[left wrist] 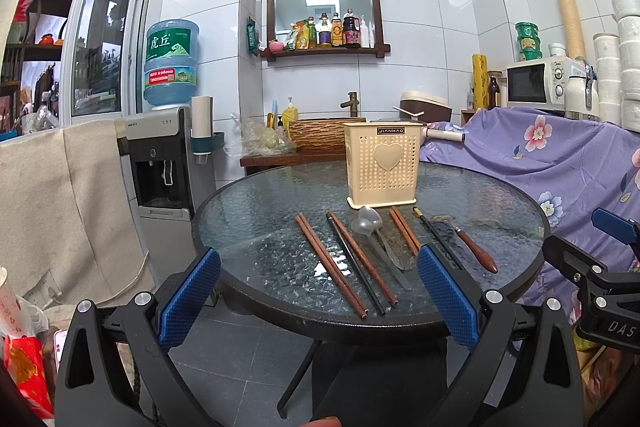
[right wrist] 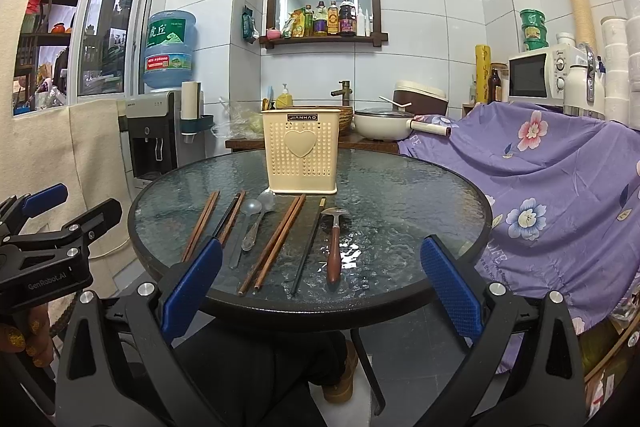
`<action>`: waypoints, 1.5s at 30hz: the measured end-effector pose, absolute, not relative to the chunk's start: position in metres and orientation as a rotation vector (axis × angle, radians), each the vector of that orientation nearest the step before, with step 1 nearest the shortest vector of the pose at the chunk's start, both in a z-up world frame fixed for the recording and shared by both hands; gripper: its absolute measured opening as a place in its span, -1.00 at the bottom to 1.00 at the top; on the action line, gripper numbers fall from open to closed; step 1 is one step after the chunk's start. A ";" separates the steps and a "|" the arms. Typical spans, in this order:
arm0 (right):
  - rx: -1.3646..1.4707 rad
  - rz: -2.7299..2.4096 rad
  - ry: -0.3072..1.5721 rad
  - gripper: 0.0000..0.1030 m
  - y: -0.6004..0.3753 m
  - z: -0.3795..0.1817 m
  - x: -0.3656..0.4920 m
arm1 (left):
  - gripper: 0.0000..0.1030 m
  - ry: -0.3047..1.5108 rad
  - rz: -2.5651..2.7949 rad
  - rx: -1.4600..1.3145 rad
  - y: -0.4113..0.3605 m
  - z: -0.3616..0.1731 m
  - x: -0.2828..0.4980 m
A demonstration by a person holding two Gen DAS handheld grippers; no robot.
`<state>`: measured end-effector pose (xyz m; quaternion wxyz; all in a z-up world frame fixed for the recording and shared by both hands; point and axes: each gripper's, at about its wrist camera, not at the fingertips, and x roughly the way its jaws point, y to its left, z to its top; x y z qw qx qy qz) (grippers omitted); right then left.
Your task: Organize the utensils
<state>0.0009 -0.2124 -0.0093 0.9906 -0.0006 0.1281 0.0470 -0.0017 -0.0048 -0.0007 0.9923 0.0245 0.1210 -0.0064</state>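
A round glass table (right wrist: 400, 187) is seen from both wrist cameras, with a cream perforated utensil holder (right wrist: 301, 157) standing upright toward its far side. In front of the holder, utensils are laid in a row on the glass: a pair of brown chopsticks (left wrist: 330, 263) at the left, then a black and a brown chopstick (left wrist: 360, 261) side by side, a clear plastic spoon (right wrist: 251, 207) overlapping a metal spoon (right wrist: 267, 201), another brown pair (right wrist: 276, 243), a single black chopstick (right wrist: 308, 247), and a wooden-handled spoon (right wrist: 334, 251) at the right. The left gripper (left wrist: 318, 291) is held with its blue pads spread wide apart, near the table's front edge, touching nothing. The right gripper (right wrist: 320, 279) is likewise held wide apart and empty.
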 end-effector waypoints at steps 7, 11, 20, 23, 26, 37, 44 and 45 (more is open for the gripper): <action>-0.001 0.095 0.258 0.91 -0.212 -0.009 0.001 | 0.88 0.244 -0.013 0.050 -0.005 -0.001 -0.002; -0.001 0.095 0.258 0.91 -0.213 -0.009 0.001 | 0.88 0.244 -0.013 0.049 -0.005 -0.001 -0.002; -0.001 0.096 0.260 0.91 -0.211 -0.010 0.001 | 0.88 0.245 -0.013 0.051 -0.005 -0.001 -0.002; -0.001 0.096 0.261 0.91 -0.211 -0.010 0.001 | 0.88 0.244 -0.013 0.051 -0.006 -0.001 -0.002; -0.002 0.099 0.263 0.91 -0.208 -0.014 0.001 | 0.88 0.245 -0.012 0.052 -0.005 0.000 -0.002; -0.002 0.099 0.262 0.91 -0.206 -0.015 0.000 | 0.88 0.247 -0.013 0.051 -0.006 0.000 -0.001; 0.000 0.100 0.264 0.91 -0.207 -0.015 0.000 | 0.88 0.247 -0.013 0.051 -0.006 0.000 -0.001; -0.001 0.100 0.264 0.91 -0.207 -0.015 0.000 | 0.88 0.246 -0.013 0.050 -0.006 0.000 -0.001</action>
